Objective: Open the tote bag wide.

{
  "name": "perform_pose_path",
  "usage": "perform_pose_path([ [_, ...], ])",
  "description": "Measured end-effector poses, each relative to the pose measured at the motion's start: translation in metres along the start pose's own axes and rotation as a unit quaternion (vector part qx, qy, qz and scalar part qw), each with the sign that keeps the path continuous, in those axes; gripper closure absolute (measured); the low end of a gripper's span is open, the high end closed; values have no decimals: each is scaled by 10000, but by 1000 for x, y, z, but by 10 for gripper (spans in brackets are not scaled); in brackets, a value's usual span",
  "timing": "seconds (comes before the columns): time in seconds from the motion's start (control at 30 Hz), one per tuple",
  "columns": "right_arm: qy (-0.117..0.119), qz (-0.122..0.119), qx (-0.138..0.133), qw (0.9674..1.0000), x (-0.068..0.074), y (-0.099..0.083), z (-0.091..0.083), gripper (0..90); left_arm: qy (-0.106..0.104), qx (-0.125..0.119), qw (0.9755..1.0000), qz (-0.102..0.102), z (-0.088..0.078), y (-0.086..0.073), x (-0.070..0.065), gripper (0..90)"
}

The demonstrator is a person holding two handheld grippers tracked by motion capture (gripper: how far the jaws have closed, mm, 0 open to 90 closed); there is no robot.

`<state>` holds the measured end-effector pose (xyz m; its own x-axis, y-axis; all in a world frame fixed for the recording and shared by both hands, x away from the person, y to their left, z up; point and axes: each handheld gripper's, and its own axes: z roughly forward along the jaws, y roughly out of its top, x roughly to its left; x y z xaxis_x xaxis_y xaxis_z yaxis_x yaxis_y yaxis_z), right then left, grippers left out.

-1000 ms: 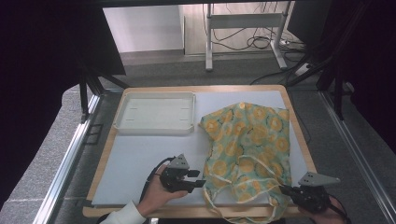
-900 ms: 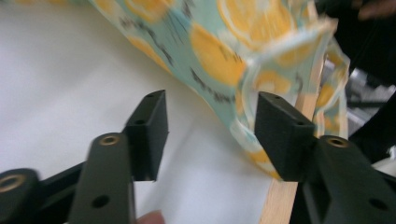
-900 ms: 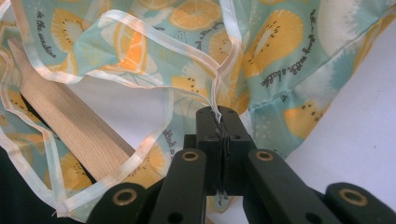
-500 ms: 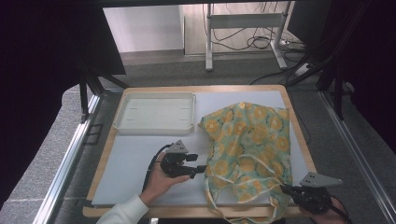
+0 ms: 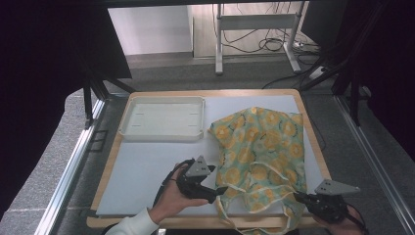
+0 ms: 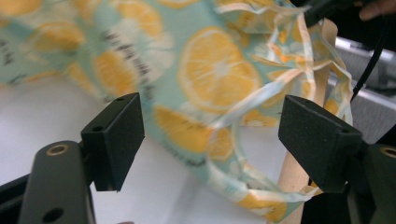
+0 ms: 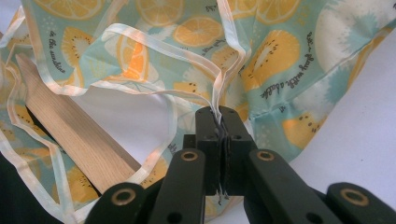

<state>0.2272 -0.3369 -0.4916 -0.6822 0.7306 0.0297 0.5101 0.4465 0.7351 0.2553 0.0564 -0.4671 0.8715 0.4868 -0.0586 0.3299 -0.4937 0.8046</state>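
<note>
Right tongs (image 7: 219, 122) level, pinching apron (image 7: 280, 56) edge.

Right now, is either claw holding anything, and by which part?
The right claw pinches the fruit-print cloth by its pale edge trim; the left claw is open, holding nothing.

Wood-rimmed table (image 5: 147, 169): white tray (image 5: 162, 117), citrus-print cloth (image 5: 259, 147) on top.

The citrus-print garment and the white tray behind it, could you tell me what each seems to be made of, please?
The citrus-print garment looks like thin woven fabric, matte, with pale bias-tape edging: it drapes, wrinkles and folds softly where the right tool pinches its trim. Cotton or polyester, I cannot tell. The white tray seems to be moulded plastic, smooth and slightly glossy, judging by its rounded corners and raised rim.
</note>
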Motion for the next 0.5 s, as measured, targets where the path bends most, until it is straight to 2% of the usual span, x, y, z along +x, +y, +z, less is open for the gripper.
perform_pose_path([
  [0.1, 9, 23, -9, 10000, 0, 0, -1, 873, 128, 202, 9995, 203, 11, 4, -8, 190],
  [0.17, 20, 28, -20, 10000, 0, 0, -1, 873, 257, 324, 9989, 241, 20, 4, -10, 168],
  [0.23, 35, 26, -22, 10000, 0, 1, -1, 872, 345, 516, 9975, 331, 30, 4, -11, 157],
  [0.33, 43, 27, -20, 10000, 0, 1, -1, 871, 634, 689, 9948, 389, 42, 2, -11, 154],
  [0.4, 41, 35, -20, 10000, 0, 1, 0, 870, 802, 668, 9939, 351, 47, 2, -9, 191],
  [0.5, 42, 41, -25, 10000, 0, 1, -1, 869, 870, 614, 9937, 365, 51, 2, -6, 317],
])
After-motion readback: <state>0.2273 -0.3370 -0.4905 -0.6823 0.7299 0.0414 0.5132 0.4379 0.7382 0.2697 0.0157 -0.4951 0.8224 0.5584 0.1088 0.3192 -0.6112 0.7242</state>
